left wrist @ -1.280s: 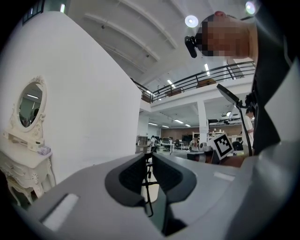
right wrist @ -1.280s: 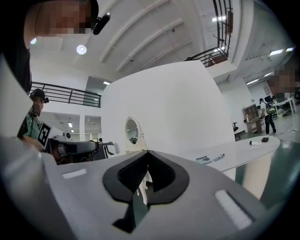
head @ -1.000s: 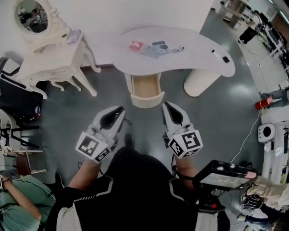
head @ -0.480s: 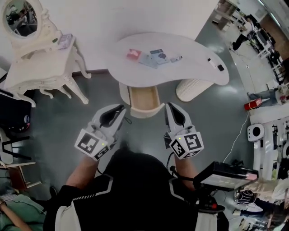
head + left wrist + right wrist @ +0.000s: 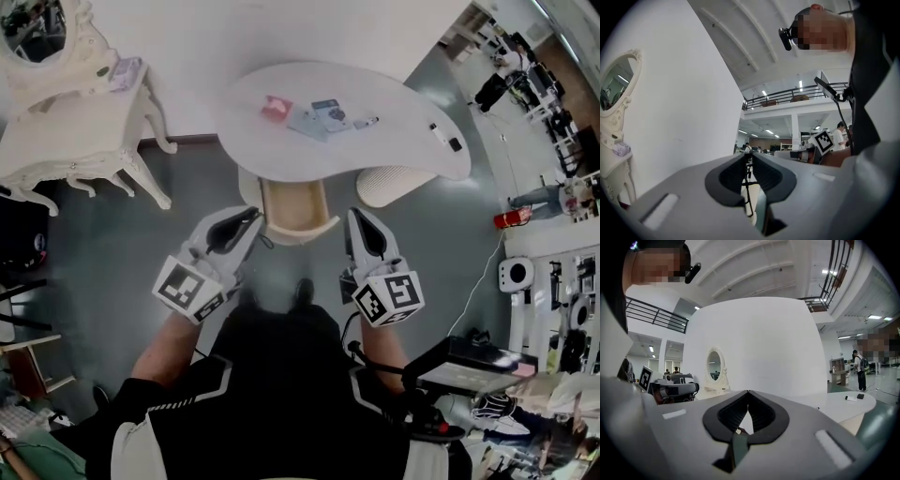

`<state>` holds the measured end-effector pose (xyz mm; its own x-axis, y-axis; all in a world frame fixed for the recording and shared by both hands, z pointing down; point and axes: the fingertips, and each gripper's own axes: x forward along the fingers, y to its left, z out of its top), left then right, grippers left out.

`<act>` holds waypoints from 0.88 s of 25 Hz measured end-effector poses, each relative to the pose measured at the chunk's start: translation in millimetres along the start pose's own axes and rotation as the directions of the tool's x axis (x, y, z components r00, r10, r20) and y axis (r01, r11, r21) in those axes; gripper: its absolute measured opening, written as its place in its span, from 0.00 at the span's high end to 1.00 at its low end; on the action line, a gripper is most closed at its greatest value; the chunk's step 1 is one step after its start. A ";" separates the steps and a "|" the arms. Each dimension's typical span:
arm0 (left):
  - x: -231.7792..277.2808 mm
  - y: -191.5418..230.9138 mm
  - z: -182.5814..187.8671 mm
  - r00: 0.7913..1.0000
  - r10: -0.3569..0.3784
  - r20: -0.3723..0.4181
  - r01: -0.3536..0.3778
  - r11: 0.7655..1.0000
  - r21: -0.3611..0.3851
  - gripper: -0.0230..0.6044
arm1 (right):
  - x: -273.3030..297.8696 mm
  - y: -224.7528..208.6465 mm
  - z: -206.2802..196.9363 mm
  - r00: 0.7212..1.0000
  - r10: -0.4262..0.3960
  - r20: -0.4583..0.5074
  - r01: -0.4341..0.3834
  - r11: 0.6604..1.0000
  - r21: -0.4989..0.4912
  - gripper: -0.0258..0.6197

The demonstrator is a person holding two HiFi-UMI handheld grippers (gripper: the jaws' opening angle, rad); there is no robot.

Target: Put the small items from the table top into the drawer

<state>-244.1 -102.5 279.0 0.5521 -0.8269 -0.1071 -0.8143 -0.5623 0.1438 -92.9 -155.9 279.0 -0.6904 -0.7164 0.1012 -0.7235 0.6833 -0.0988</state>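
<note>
In the head view a white curved table (image 5: 394, 98) carries small items: a red packet (image 5: 277, 107), grey and blue cards (image 5: 317, 118), a short pen (image 5: 367, 122), and two dark bits (image 5: 448, 139) near its right end. Under it an open wooden drawer (image 5: 293, 204) shows nothing inside. My left gripper (image 5: 251, 218) hovers just left of the drawer front, its jaws a narrow slit apart with nothing between them (image 5: 749, 155). My right gripper (image 5: 359, 218) hangs just right of the drawer, its tips touching and holding nothing (image 5: 747, 391).
A white vanity with an oval mirror (image 5: 70, 117) stands at the left. The table's ribbed white pedestal (image 5: 394, 186) is right of the drawer. A dark device (image 5: 469, 361) hangs by my right hip. A red extinguisher (image 5: 511, 218) and people stand far right.
The person has stepped toward the table, so the drawer front now lies between the two gripper tips. Neither gripper's jaws have changed.
</note>
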 end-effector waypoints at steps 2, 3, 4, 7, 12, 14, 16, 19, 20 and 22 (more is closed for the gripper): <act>7.0 1.0 -1.8 1.000 -0.006 -0.002 0.006 1.000 -0.015 0.90 | 4.2 -5.3 1.0 1.000 0.008 0.001 -0.008 1.000 -0.007 0.96; 11.1 1.7 -2.2 1.000 -0.007 -0.002 0.007 1.000 -0.022 0.90 | 6.7 -9.1 1.3 1.000 0.013 0.002 -0.013 1.000 -0.012 0.96; 15.8 2.4 -2.5 1.000 -0.005 -0.002 0.005 1.000 -0.022 0.90 | 9.3 -13.9 1.2 1.000 0.019 0.002 -0.019 1.000 -0.014 0.96; 30.7 2.3 -4.7 1.000 0.009 -0.009 -0.009 1.000 0.000 0.90 | 16.5 -30.1 -2.1 0.999 0.042 0.004 -0.042 0.999 -0.003 0.96; 64.7 0.6 -9.9 1.000 0.020 -0.011 -0.020 1.000 0.000 0.90 | 30.6 -65.1 3.3 0.995 0.092 0.026 -0.093 0.996 0.005 0.96; 82.1 0.6 -9.8 0.999 0.034 -0.022 -0.034 0.999 0.032 0.90 | 38.3 -82.3 6.8 0.993 0.111 0.029 -0.111 0.994 -0.007 0.96; 98.2 2.4 -9.4 0.998 0.055 -0.023 -0.054 0.997 0.051 0.90 | 46.5 -99.1 7.0 0.991 0.128 0.028 -0.128 0.992 -0.001 0.96; 117.2 4.8 -14.1 0.996 0.085 -0.026 -0.084 0.995 0.056 0.90 | 56.8 -116.8 8.8 0.986 0.166 0.033 -0.166 0.986 0.007 0.96; 123.7 6.1 -15.3 0.996 0.090 -0.024 -0.088 0.995 0.052 0.90 | 60.7 -121.5 11.4 0.983 0.182 0.039 -0.182 0.983 0.005 0.96; 137.1 9.4 -15.6 0.995 0.098 -0.014 -0.098 0.994 0.047 0.90 | 68.8 -131.1 16.4 0.975 0.216 0.047 -0.216 0.976 0.000 0.96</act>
<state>-173.3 -221.2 281.0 0.4716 -0.8783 -0.0791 -0.8719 -0.4778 0.1075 -45.5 -297.1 282.7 -0.8294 -0.5577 0.0311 -0.5571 0.8219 -0.1187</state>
